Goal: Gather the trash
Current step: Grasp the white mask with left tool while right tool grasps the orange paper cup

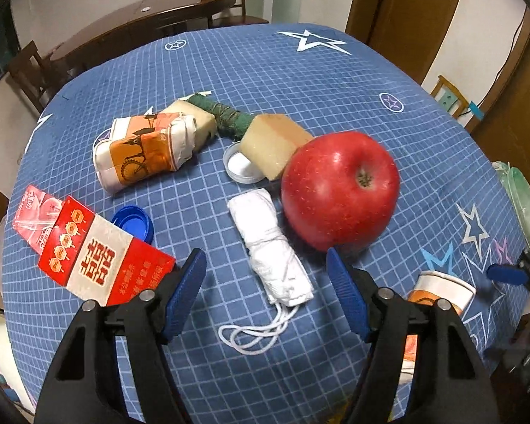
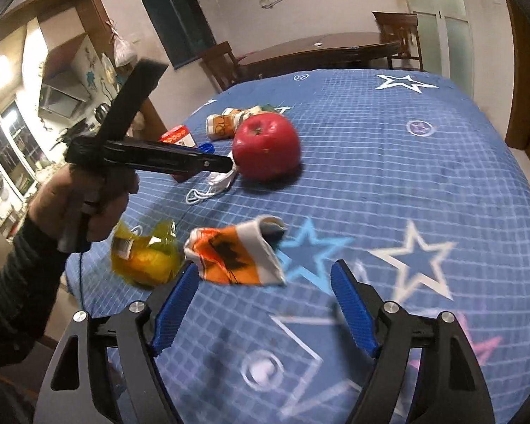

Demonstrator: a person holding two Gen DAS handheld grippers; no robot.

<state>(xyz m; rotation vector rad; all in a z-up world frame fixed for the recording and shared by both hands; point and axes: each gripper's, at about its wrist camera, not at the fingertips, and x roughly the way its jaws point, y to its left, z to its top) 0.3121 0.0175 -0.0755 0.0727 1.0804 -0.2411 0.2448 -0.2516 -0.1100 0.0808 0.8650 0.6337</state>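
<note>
Clearly, trash is scattered over a blue checked tablecloth (image 1: 300, 81) beside a big, smooth red apple (image 1: 339, 190), which is likely food, not rubbish. Largest among the trash, a crumpled orange-and-white paper cup (image 2: 235, 252) lies just ahead of the right tongs (image 2: 265, 304), whose jaws are seen wide apart and empty; it is judged light and crushable, best pinched across its flattened wall. Smaller and soft, a rolled white face mask (image 1: 274, 247) rests ahead of the left tongs (image 1: 265, 296), likewise open and empty, and could be squeezed mid-roll, clear of its loose loops.
</note>
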